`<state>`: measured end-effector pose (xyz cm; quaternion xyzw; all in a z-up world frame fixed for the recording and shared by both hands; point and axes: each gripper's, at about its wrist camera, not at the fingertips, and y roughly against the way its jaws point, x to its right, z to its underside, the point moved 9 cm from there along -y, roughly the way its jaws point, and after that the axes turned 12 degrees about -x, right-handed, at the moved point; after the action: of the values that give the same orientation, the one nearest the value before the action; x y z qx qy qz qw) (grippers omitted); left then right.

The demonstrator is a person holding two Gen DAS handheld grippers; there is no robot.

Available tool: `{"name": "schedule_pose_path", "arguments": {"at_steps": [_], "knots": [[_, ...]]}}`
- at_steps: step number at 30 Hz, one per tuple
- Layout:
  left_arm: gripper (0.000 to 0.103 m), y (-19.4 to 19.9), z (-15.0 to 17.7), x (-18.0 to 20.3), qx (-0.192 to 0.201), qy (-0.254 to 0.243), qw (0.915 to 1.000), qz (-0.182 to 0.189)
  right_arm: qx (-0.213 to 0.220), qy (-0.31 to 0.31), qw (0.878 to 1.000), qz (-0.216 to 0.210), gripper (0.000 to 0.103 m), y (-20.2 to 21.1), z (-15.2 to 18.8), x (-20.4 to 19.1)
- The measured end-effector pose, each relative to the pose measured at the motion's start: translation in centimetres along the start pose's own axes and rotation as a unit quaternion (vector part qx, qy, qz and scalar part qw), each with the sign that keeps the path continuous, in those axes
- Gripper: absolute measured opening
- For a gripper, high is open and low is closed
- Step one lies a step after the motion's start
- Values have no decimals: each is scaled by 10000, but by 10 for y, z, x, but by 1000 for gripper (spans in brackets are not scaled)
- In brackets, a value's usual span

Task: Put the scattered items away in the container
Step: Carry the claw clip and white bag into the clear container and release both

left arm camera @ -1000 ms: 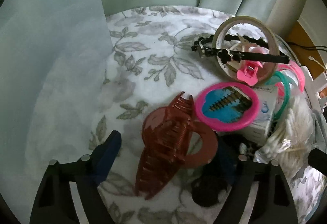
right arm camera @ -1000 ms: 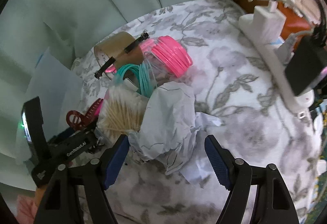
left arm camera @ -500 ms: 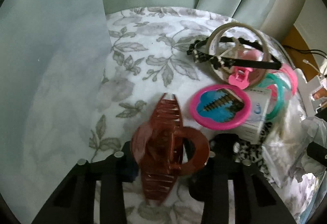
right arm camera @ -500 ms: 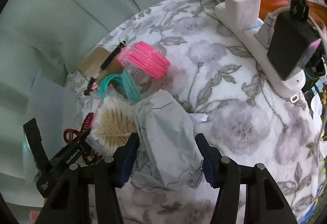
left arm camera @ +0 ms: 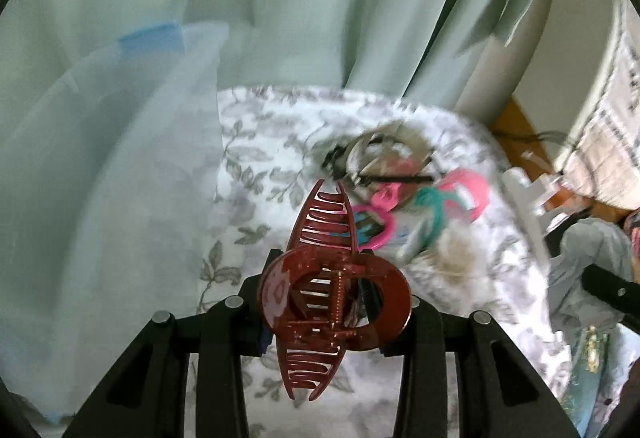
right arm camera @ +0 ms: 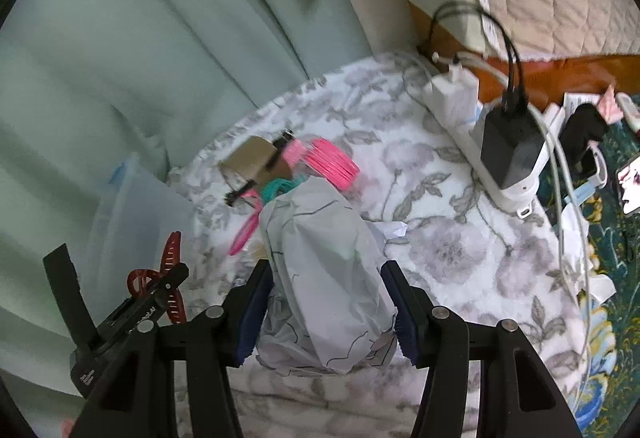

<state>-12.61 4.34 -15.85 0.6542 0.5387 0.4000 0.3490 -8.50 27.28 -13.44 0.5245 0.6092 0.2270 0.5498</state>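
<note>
Within a second both grippers had closed and lifted: the left gripper (left arm camera: 334,312) clamped the dark red claw clip (left arm camera: 328,290), the right gripper (right arm camera: 326,314) squeezed the crumpled paper (right arm camera: 324,278). Both hung above the floral cloth (right arm camera: 440,250), beside the translucent container (left arm camera: 112,178), probably bound there.

Dark red hair clip (left arm camera: 334,294) upright in left claw (left arm camera: 334,322), crumpled paper bag (right arm camera: 326,274) clamped in right claw (right arm camera: 326,314)

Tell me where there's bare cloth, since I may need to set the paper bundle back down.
Free: the flowered cloth between the pink bands and the power strip, and the strip between the clear bin and the pile. Crowded: around the tape roll, bands and mirror.
</note>
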Motion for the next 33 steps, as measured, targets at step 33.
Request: {"name": "schedule_pose_path", "arguments": {"at_steps": [33], "knots": [[39,133,-4,-171,1391,1521,9785,-78,101,2672,9603,-792,59,11,25,-294]]}}
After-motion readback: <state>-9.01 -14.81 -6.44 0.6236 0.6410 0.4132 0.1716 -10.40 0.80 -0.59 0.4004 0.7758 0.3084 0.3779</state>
